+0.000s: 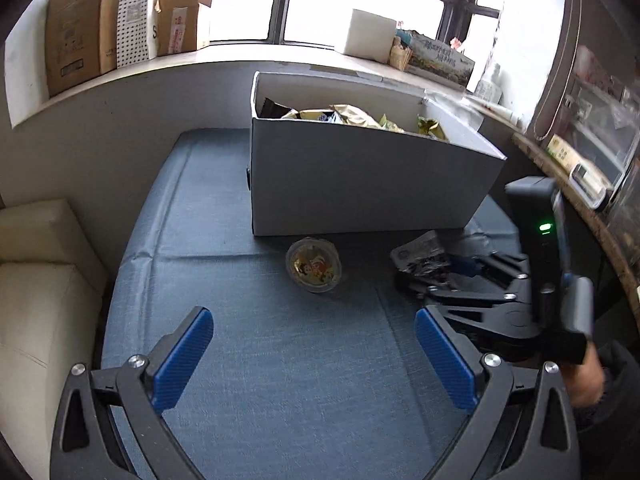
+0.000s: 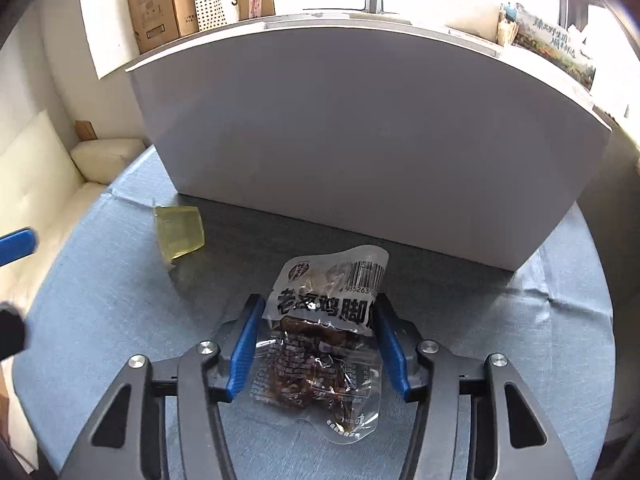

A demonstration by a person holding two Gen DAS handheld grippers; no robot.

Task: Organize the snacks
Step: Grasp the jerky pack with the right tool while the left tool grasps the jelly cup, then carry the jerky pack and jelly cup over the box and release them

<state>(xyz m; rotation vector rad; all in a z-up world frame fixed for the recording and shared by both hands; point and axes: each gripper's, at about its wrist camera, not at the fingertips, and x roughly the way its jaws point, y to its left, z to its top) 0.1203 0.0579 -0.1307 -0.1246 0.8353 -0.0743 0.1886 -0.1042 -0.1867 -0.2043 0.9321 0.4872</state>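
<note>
A clear packet of dark braised snack (image 2: pixel 320 344) lies on the blue cloth between the pads of my right gripper (image 2: pixel 318 344); the pads sit at its two sides, and I cannot tell whether they press it. The same packet (image 1: pixel 420 254) and right gripper (image 1: pixel 440 276) show at the right in the left wrist view. A jelly cup (image 1: pixel 314 266) lies on its side in front of the white box (image 1: pixel 360 184), which holds several snack bags. The cup shows yellow in the right wrist view (image 2: pixel 180 232). My left gripper (image 1: pixel 314 356) is open and empty, low over the cloth.
The white box (image 2: pixel 360 140) stands close ahead of the right gripper. A cream sofa (image 1: pixel 36 280) lies to the left. Cardboard boxes (image 1: pixel 80 28) stand on the window sill. A wooden shelf (image 1: pixel 580 184) with small items runs along the right.
</note>
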